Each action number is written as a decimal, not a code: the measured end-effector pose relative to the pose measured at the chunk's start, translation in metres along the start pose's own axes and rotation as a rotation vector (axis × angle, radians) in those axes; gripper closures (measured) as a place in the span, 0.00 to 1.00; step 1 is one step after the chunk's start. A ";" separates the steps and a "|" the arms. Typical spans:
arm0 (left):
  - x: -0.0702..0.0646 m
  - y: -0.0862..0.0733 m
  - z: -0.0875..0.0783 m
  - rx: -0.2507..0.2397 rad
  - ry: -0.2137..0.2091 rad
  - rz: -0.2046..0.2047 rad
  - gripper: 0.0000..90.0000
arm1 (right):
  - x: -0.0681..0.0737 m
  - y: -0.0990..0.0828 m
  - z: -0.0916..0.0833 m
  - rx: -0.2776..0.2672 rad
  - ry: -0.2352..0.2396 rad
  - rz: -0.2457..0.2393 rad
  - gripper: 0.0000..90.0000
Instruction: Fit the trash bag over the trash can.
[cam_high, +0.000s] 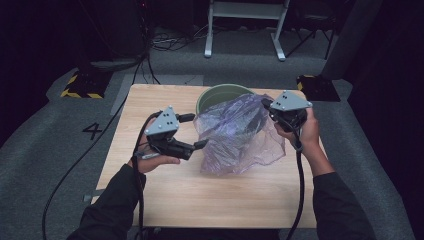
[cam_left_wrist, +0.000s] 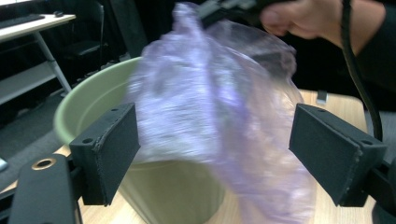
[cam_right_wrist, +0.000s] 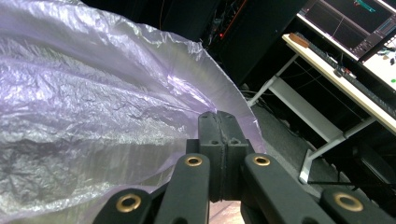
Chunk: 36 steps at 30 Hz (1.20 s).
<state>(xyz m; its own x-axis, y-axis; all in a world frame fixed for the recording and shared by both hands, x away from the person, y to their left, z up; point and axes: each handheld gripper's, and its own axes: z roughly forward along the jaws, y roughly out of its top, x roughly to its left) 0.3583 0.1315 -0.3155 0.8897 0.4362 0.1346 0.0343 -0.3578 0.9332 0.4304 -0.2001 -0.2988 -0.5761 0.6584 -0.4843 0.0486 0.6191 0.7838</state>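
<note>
A thin purple plastic bag hangs crumpled in front of a green bucket at the back of the wooden table. My right gripper holds the bag's upper right edge; in the right gripper view its jaws are shut together on the film. My left gripper hovers just left of the bag with its jaws wide apart. In the left gripper view the bag hangs, blurred, beyond the open gripper without touching the pads, and the bucket stands behind it.
Black cables trail from both grippers over the table's near edge. On the grey floor beyond are yellow-and-black striped bases, loose cables and a white frame's legs. A white desk with monitors stands off to the side.
</note>
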 end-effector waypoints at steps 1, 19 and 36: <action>-0.006 0.002 0.002 -0.001 -0.011 0.014 0.17 | -0.001 0.001 0.001 0.004 -0.003 0.000 1.00; -0.011 -0.001 0.052 0.055 0.019 0.052 0.70 | -0.001 0.013 -0.001 -0.019 0.037 0.009 1.00; -0.054 -0.001 0.060 0.079 -0.036 0.103 0.17 | 0.000 0.008 0.008 0.033 0.037 0.016 1.00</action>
<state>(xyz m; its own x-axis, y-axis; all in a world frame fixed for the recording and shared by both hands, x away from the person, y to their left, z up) 0.3371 0.0584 -0.3434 0.9063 0.3640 0.2150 -0.0237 -0.4641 0.8854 0.4373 -0.1917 -0.2961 -0.6047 0.6524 -0.4568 0.0844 0.6228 0.7778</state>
